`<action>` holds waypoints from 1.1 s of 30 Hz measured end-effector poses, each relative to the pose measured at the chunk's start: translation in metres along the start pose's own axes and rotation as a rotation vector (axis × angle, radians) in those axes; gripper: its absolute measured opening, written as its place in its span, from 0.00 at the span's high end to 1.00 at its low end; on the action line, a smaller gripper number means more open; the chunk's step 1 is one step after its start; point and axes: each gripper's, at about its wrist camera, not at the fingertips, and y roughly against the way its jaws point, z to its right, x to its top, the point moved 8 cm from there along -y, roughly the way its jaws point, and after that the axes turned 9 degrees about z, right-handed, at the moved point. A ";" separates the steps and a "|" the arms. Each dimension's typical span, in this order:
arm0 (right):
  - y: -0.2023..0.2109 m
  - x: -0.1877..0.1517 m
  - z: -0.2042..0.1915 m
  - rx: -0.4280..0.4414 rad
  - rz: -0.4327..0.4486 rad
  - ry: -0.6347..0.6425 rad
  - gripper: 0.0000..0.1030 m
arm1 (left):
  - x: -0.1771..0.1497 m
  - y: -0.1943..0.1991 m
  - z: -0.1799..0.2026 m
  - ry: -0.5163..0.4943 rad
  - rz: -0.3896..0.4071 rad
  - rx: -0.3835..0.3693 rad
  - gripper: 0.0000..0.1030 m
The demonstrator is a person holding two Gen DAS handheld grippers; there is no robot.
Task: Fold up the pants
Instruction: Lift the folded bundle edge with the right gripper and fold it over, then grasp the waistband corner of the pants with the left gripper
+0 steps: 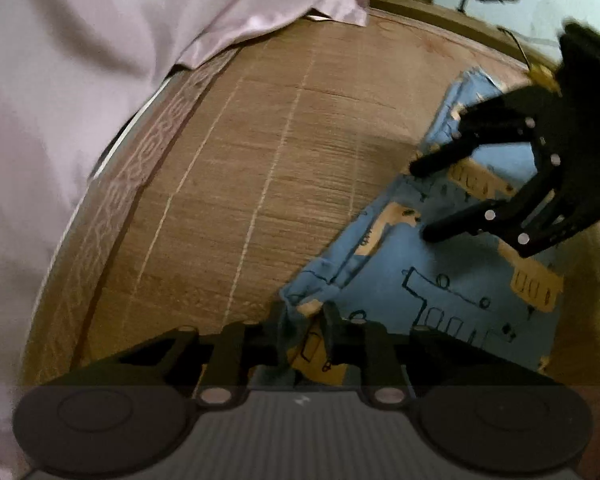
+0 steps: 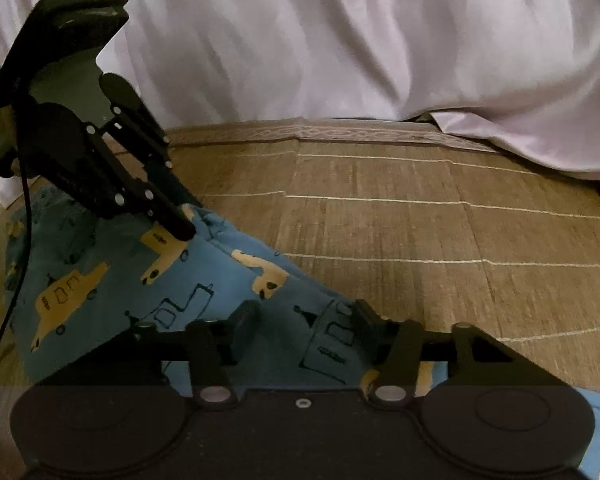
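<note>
Left jaws: the left gripper [image 1: 302,320] had its jaws pressed together on a bunched corner of the blue cotton pants with yellow cars and trucks printed on them [image 1: 440,272]. In the right wrist view the same left gripper [image 2: 180,226] came down onto that corner from above.

Right jaws: the right gripper [image 2: 304,320] had its jaws spread wide. The blue cloth [image 2: 204,280] lay right between and under them, but nothing was pinched. In the left wrist view the right gripper [image 1: 422,200] hung over the cloth with both fingers apart.

Where the pants were: flat on the brown woven straw mat [image 1: 260,160], with the mat bare on one side of them.

Long way of the pants: they ran in a strip from the left jaws toward the right jaws.

Who was nearer: the left gripper already had its corner. The right gripper was close to the cloth's mat-side edge but had not grabbed it.

Next move, my guess: the right jaws needed to close on the edge just below them, so both corners could lift together.

Behind: a pale pink smooth sheet [image 2: 340,40] hung past the mat's patterned border.
</note>
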 end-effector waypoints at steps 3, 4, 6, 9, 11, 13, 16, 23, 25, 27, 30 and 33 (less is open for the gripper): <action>0.002 -0.001 0.003 -0.008 0.004 -0.014 0.48 | 0.003 0.002 -0.015 0.093 0.002 0.001 0.90; 0.003 -0.003 0.003 -0.011 0.004 -0.008 0.48 | 0.005 0.001 -0.023 0.132 0.010 0.018 0.90; 0.002 -0.004 0.001 -0.018 0.003 0.008 0.48 | 0.008 0.001 -0.036 0.233 0.019 0.009 0.91; 0.002 -0.005 0.000 -0.023 0.002 0.014 0.48 | 0.007 0.000 -0.042 0.272 0.031 0.034 0.91; 0.002 -0.005 0.001 -0.024 0.003 0.013 0.47 | 0.006 -0.002 -0.038 0.238 0.034 0.062 0.91; 0.003 -0.006 0.000 -0.026 0.007 0.026 0.46 | 0.004 -0.006 -0.035 0.215 0.027 0.090 0.91; 0.009 -0.003 0.002 -0.048 0.030 0.014 0.42 | 0.007 -0.004 -0.032 0.193 0.030 0.132 0.80; 0.073 -0.019 0.017 -0.075 0.132 -0.105 0.22 | 0.003 0.037 0.000 0.136 0.179 0.232 0.56; 0.090 -0.033 0.026 -0.097 0.124 -0.160 0.18 | -0.004 0.042 0.020 0.164 0.208 0.181 0.55; 0.108 -0.047 0.038 -0.129 0.127 -0.211 0.13 | -0.011 0.040 0.040 0.191 0.212 0.117 0.49; 0.134 -0.068 0.057 -0.189 0.131 -0.274 0.10 | -0.025 0.024 0.068 0.192 0.187 0.069 0.41; 0.151 -0.093 0.080 -0.248 0.112 -0.347 0.06 | -0.037 0.014 0.076 0.190 0.182 0.090 0.38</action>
